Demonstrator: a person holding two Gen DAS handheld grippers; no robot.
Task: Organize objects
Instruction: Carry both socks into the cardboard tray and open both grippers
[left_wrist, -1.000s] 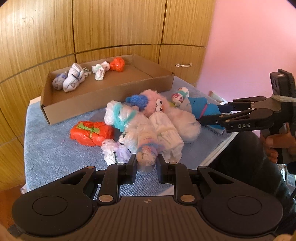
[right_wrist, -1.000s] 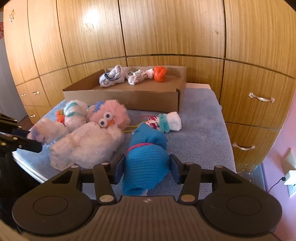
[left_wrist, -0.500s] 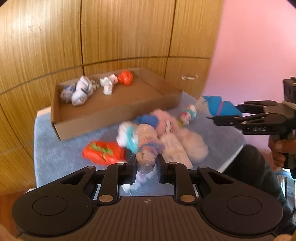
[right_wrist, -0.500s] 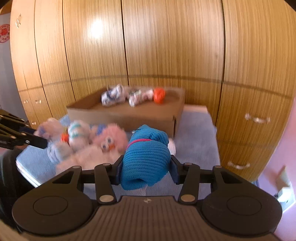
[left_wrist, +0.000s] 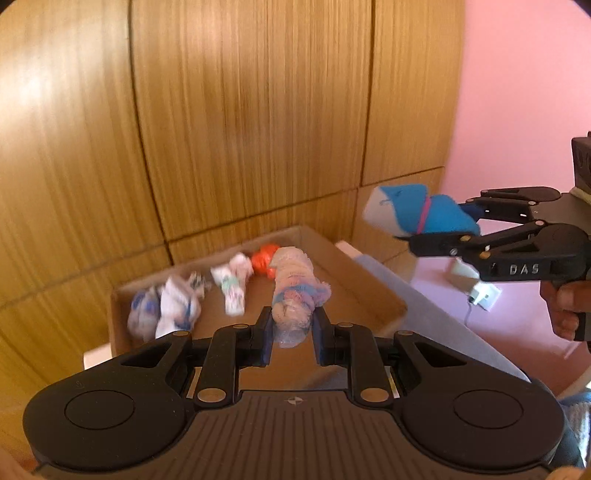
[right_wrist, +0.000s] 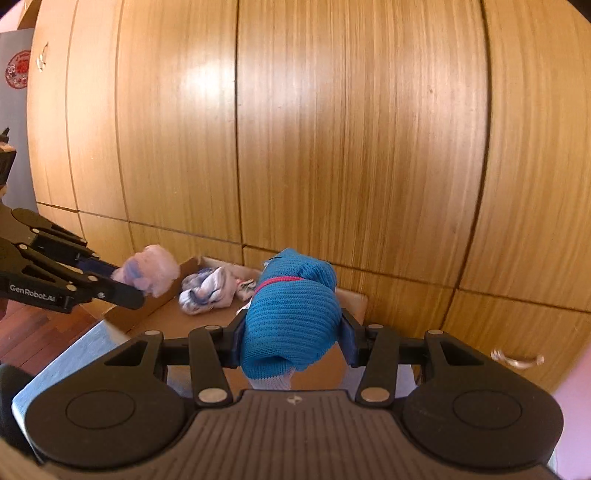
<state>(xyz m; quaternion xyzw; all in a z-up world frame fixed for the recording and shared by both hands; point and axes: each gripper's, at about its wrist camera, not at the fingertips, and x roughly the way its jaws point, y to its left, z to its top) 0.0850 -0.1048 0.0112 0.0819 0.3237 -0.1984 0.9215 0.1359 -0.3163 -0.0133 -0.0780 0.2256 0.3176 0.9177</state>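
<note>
My left gripper (left_wrist: 291, 325) is shut on a pale pink and blue sock bundle (left_wrist: 295, 291), held in the air above the cardboard box (left_wrist: 369, 291). It also shows in the right wrist view (right_wrist: 151, 271). My right gripper (right_wrist: 291, 332) is shut on a blue knitted sock bundle (right_wrist: 291, 317) with a pink band, raised over the box's right end (right_wrist: 356, 301). It also shows at the right of the left wrist view (left_wrist: 424, 214). In the box lie a white and blue bundle (left_wrist: 173, 306), a white bundle (left_wrist: 234, 284) and an orange bundle (left_wrist: 264, 258).
Wooden cupboard doors (right_wrist: 332, 129) stand right behind the box, with drawer handles (right_wrist: 517, 360) at the right. The grey-blue cloth (left_wrist: 443, 325) covers the table under the box. A pink wall (left_wrist: 517, 92) is at the right.
Both grippers have lifted their bundles off the table and carried them up and forward over the box. The pile of bundles on the cloth has dropped out of view.
</note>
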